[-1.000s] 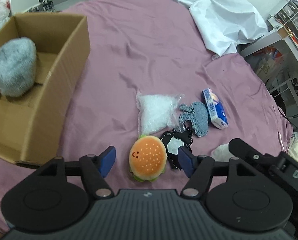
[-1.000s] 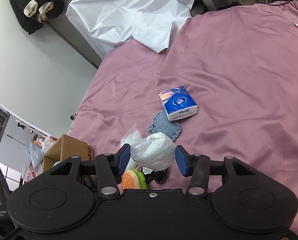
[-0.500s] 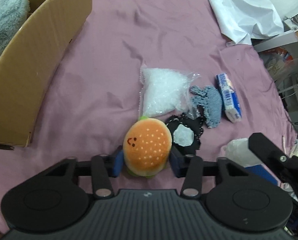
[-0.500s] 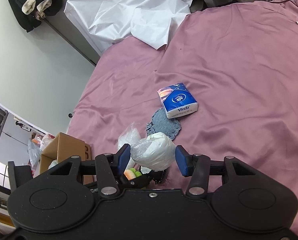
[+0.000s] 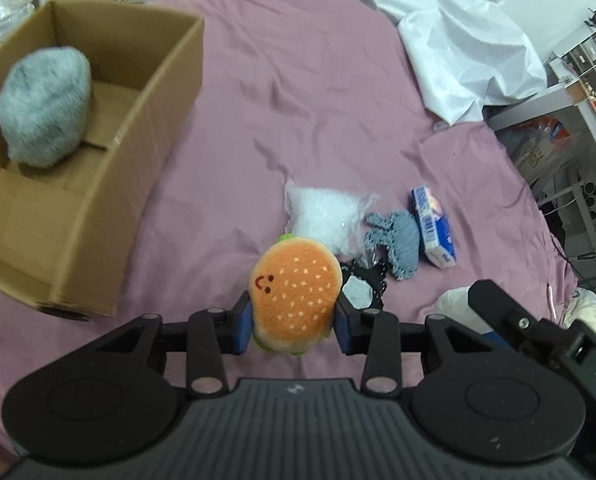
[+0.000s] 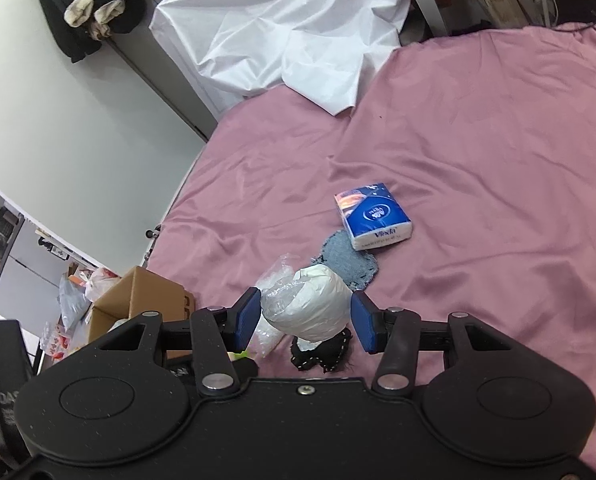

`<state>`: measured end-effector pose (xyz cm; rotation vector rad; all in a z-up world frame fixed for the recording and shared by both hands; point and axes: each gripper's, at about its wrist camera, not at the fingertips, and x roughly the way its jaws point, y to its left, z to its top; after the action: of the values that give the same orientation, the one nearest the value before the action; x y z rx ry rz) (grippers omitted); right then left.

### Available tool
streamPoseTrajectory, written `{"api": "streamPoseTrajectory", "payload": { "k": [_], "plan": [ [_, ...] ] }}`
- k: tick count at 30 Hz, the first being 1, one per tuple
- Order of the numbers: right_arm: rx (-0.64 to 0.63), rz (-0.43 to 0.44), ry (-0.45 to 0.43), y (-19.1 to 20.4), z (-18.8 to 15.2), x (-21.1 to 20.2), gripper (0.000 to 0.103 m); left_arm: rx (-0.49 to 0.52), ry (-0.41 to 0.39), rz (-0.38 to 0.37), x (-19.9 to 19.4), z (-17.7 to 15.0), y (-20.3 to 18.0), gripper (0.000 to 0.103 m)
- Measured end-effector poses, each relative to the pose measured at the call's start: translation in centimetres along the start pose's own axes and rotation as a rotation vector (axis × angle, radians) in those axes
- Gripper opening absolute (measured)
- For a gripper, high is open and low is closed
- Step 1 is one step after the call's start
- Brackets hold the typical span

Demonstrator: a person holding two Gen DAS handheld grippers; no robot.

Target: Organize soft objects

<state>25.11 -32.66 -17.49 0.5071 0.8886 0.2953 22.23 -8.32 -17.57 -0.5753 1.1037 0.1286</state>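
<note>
An orange burger plush (image 5: 294, 300) with a smiling face sits between the blue pads of my left gripper (image 5: 294, 330). The jaws are closing and both pads press its sides, holding it just above the pink bedsheet (image 5: 298, 92). My right gripper (image 6: 304, 322) is shut on a white wrapped bundle (image 6: 310, 308), held above the bed. An open cardboard box (image 5: 158, 120) at the left holds a grey fluffy object (image 5: 44, 108). On the sheet lie a clear bag (image 5: 322, 216), a blue-grey knitted piece (image 5: 398, 240), a blue tissue pack (image 6: 374, 216) and a black lace piece (image 5: 362, 292).
A crumpled white sheet (image 6: 282, 28) covers the far end of the bed. Shelving and clutter (image 5: 570, 128) stand beyond the right edge. Dark clothes (image 6: 90, 4) hang on the wall. Bags (image 6: 82, 292) lie on the floor by the box.
My left gripper dropped over the burger plush, closed on it and drew back up with it. The right gripper kept still with its white bundle.
</note>
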Motion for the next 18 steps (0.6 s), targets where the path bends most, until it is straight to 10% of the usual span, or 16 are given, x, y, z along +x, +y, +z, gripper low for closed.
{"api": "streamPoseTrajectory", "payload": {
  "k": [18],
  "plan": [
    [-0.118, 0.087, -0.086, 6.0, 0.2, -4.2, 0.049, 0.015, -0.144, -0.001, -8.1, 1.9, 2.2, 0.039]
  ]
}}
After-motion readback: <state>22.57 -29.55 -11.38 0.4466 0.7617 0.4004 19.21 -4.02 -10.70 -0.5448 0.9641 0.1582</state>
